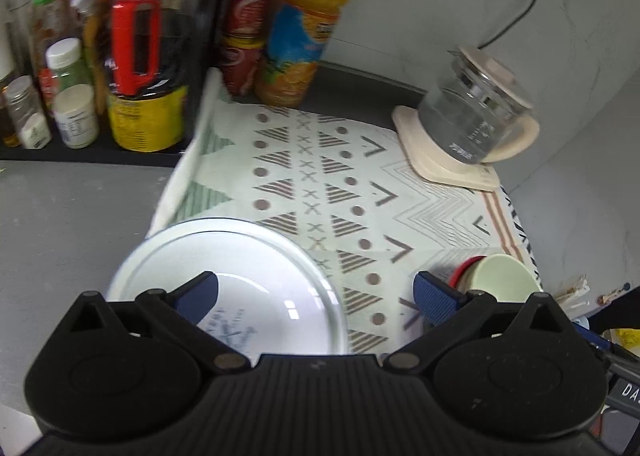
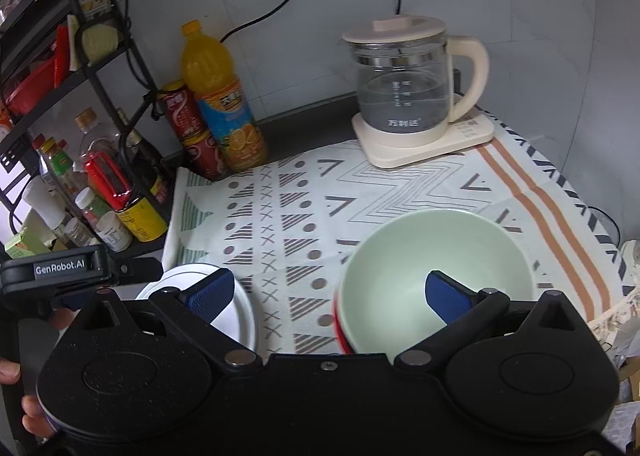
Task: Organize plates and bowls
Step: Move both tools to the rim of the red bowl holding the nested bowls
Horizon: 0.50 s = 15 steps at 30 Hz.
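A white plate [image 1: 228, 276] lies on the patterned cloth [image 1: 320, 176], low in the left wrist view. My left gripper [image 1: 316, 296] hangs above it, open and empty, its left pad over the plate. A pale green bowl [image 1: 502, 278] nested in a red bowl [image 1: 464, 270] sits to the right. In the right wrist view the green bowl [image 2: 436, 252] is close below my right gripper [image 2: 332, 296], which is open and empty. Its right pad hovers over the bowl's inside. The white plate [image 2: 240, 312] shows at lower left.
A glass kettle [image 2: 404, 96] on a cream base stands at the cloth's back right. An orange juice bottle [image 2: 220, 96] and red cans [image 2: 192, 132] stand against the wall. A black rack [image 2: 100, 76] with sauce bottles and jars fills the left side. A hand [image 2: 12, 372] grips a holder.
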{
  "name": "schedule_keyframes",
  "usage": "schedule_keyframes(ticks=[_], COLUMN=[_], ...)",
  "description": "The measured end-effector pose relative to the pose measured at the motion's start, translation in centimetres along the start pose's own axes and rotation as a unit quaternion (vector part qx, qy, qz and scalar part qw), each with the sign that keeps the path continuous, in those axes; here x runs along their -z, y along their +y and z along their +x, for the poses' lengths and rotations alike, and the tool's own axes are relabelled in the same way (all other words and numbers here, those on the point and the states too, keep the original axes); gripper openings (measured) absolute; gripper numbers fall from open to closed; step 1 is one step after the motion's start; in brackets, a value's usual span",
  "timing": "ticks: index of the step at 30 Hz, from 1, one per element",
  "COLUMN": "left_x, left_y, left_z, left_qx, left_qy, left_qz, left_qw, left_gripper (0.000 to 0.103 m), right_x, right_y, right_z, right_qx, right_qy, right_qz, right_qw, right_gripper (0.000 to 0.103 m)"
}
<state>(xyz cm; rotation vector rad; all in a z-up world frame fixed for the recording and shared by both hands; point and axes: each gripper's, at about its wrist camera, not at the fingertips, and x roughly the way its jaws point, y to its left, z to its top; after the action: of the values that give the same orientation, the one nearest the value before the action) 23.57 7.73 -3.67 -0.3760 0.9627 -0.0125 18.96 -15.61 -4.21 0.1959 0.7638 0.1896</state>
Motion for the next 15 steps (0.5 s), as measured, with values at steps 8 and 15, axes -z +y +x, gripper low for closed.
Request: schedule_keyframes(ticks=[8,15], left_x=[-0.3,-0.3], left_y=[-4.5,-7.5], left_z=[2.0,3.7], left_qx=[0.0,0.008], left_qy=[0.024,0.039], left_qz=[0.025,0.032], left_qw=[0.9994,0.9987], left_gripper=[0.102,0.102], right_x=[-0.6,-1.2], right_y=[-3.9,-7.1], right_z=[-0.5,-0.4], right_qx=[0.011,0.029], right_qy=[-0.005,0.0], right_qz=[0.022,0.034], right_qw=[1.0,0.999], right_gripper=[0.103,0.103])
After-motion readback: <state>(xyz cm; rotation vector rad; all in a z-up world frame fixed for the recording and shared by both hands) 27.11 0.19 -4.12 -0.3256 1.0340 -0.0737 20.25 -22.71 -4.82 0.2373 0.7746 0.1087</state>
